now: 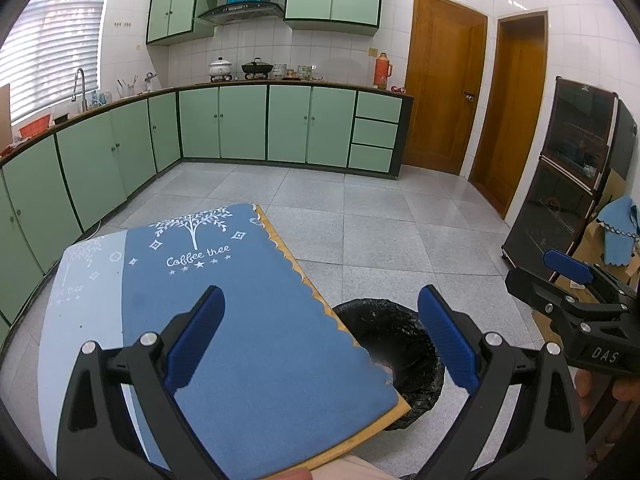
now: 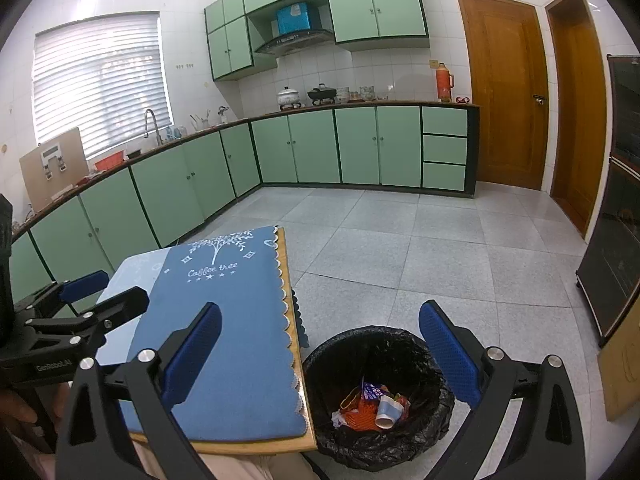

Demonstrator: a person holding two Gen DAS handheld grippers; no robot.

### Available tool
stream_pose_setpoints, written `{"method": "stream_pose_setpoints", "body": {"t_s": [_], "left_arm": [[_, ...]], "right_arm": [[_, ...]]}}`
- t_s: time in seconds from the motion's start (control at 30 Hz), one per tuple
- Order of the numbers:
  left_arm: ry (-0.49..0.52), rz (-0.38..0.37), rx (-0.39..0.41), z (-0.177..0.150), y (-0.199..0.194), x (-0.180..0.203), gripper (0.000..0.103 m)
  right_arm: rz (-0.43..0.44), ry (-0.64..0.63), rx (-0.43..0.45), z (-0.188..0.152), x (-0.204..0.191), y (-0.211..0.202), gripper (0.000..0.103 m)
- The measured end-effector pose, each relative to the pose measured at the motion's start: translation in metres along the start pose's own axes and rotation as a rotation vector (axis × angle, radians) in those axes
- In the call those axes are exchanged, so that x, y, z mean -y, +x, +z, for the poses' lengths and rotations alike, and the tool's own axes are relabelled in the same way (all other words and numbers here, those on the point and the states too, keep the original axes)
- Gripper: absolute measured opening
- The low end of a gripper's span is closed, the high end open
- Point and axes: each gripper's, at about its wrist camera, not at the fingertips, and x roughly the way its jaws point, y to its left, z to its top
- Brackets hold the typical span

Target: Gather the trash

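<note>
A round bin with a black liner (image 2: pixel 424 360) stands on the floor beside the table's right edge. Inside it lie orange wrappers (image 2: pixel 360 408) and a crushed paper cup (image 2: pixel 387 412). My right gripper (image 2: pixel 320 356) hangs open over the table's edge and the bin, holding nothing. My left gripper (image 1: pixel 322 340) is open and empty above the blue tablecloth (image 1: pixel 248 320). In the left wrist view the table's corner hides part of the bin (image 1: pixel 396 332), and the right gripper (image 1: pixel 554 280) shows at the far right. In the right wrist view the left gripper (image 2: pixel 102 294) shows at the far left.
The wooden table (image 2: pixel 256 442) carries a blue "Coffee tree" cloth. Green base cabinets (image 2: pixel 360 148) line the left and far walls. Two wooden doors (image 2: pixel 504 92) are at the back right. A dark glass cabinet (image 1: pixel 568 172) and cardboard with a blue cloth (image 1: pixel 618 232) stand right.
</note>
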Motion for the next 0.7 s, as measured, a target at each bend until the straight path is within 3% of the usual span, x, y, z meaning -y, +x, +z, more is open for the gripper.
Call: {"method": "stream_pose_setpoints", "body": {"t_s": [0.7], "left_arm": [[0.000, 0.000, -0.001, 0.0001, 0.0003, 0.0001, 0.094]], "right_arm": [[0.001, -0.002, -0.001, -0.0002, -0.0004, 0.0019, 0.097]]}}
